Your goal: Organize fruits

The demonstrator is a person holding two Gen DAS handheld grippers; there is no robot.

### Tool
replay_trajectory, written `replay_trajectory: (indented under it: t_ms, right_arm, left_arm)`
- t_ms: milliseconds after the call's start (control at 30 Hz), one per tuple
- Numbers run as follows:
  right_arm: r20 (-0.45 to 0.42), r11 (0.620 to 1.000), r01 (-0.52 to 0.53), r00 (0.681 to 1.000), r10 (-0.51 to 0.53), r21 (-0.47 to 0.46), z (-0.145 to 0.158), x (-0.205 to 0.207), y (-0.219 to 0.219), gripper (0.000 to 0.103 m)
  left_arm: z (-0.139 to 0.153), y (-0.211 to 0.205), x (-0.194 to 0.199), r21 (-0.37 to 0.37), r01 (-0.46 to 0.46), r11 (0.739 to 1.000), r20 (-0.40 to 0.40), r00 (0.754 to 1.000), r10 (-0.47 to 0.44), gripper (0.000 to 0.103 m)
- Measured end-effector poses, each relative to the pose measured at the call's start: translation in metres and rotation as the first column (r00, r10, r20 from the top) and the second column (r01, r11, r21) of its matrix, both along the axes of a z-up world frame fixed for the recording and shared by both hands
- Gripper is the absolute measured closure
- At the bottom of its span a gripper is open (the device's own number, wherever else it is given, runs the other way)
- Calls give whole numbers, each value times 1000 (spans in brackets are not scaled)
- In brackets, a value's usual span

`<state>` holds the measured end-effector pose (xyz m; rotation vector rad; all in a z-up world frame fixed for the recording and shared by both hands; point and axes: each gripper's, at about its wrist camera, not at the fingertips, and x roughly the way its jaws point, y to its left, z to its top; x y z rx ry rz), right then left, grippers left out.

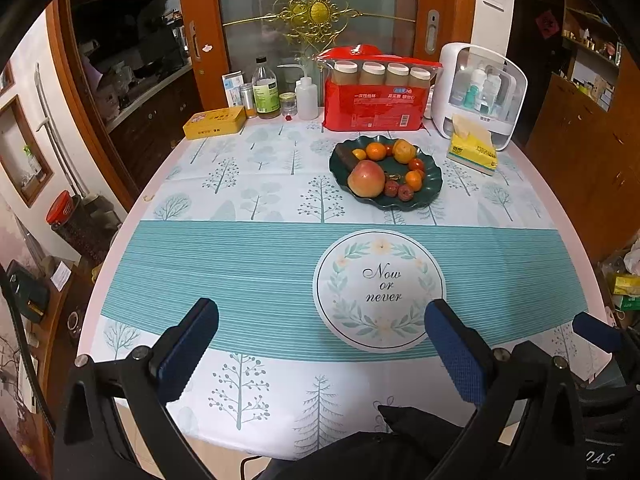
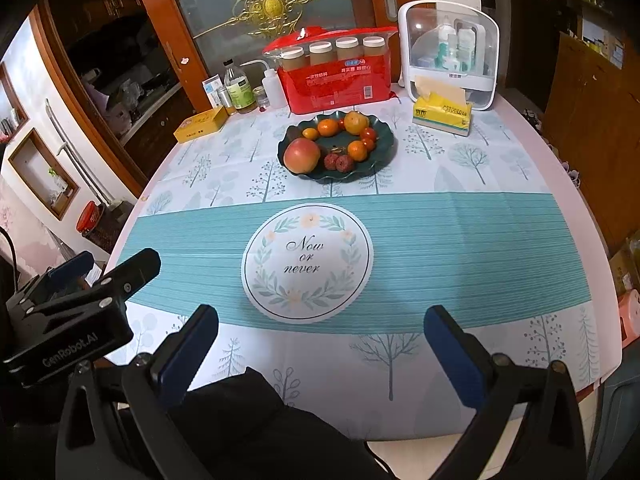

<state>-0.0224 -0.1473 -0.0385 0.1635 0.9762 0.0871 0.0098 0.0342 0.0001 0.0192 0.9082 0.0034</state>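
Observation:
A dark green wavy plate (image 1: 430, 192) (image 2: 384, 148) stands on the far half of the table. It holds a big apple (image 1: 366, 179) (image 2: 302, 156), several small oranges (image 1: 376, 151) (image 2: 329, 127), a yellow-orange fruit (image 1: 404, 151) (image 2: 356, 122), cherry tomatoes (image 1: 416, 164) (image 2: 368, 133) and red dates (image 1: 400, 191) (image 2: 338, 162). My left gripper (image 1: 320, 322) is open and empty above the near table edge. My right gripper (image 2: 320, 332) is open and empty, level with it. The left gripper also shows at the left of the right wrist view (image 2: 108, 266).
At the back stand a red pack of cups (image 1: 374, 108) (image 2: 336, 82), a white storage box (image 1: 480, 92) (image 2: 450, 48), a yellow tissue pack (image 1: 472, 152) (image 2: 442, 114), bottles (image 1: 266, 92) (image 2: 240, 90) and a yellow tin (image 1: 214, 122) (image 2: 200, 123). A round "Now or never" print (image 1: 380, 288) (image 2: 306, 262) marks the cloth.

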Motion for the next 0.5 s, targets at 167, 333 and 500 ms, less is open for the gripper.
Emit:
replay_trajectory:
  t_ms: [167, 333, 500]
  right_arm:
    - [-7, 1000, -5, 1000, 5, 0, -4, -1, -2, 0]
    - [-7, 1000, -8, 1000, 8, 2, -6, -3, -4, 0]
    - [-9, 1000, -8, 1000, 8, 2, -6, -4, -5, 0]
  left_arm:
    - [0, -4, -2, -1, 0, 1000, 8, 1000, 0, 1]
    - [-1, -11, -6, 3, 3, 1000, 12, 1000, -3, 1]
    - [-1, -10, -7, -1, 2, 1000, 7, 1000, -2, 1]
